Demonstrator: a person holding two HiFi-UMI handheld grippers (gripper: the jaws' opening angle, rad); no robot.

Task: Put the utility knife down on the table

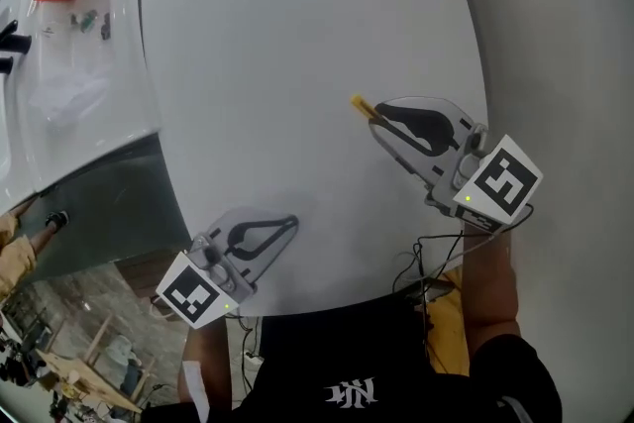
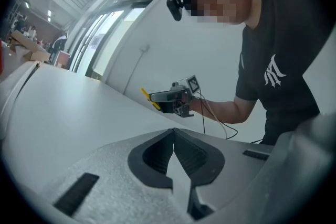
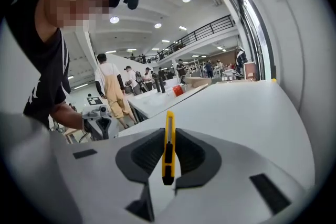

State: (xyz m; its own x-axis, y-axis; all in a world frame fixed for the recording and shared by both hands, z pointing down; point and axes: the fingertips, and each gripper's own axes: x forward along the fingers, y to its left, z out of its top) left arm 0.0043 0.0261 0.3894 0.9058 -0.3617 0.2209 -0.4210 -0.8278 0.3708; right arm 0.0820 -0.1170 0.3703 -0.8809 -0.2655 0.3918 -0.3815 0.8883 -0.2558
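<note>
The right gripper (image 3: 168, 132) pinches the utility knife (image 3: 168, 159) by its flat sides over the table (image 1: 297, 35). The left gripper (image 2: 174, 136) is pressed together on nothing. The knife appears light, stiff and smooth-sided, so it probably slips easily; a mid-body hold suits it best.

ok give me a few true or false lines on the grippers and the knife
1. The right gripper is shut on the utility knife. True.
2. The left gripper holds the knife. False: its jaws are together with nothing between them.
3. The knife is red. False: it is yellow.
4. Both grippers' jaws are over the white table. True.
</note>
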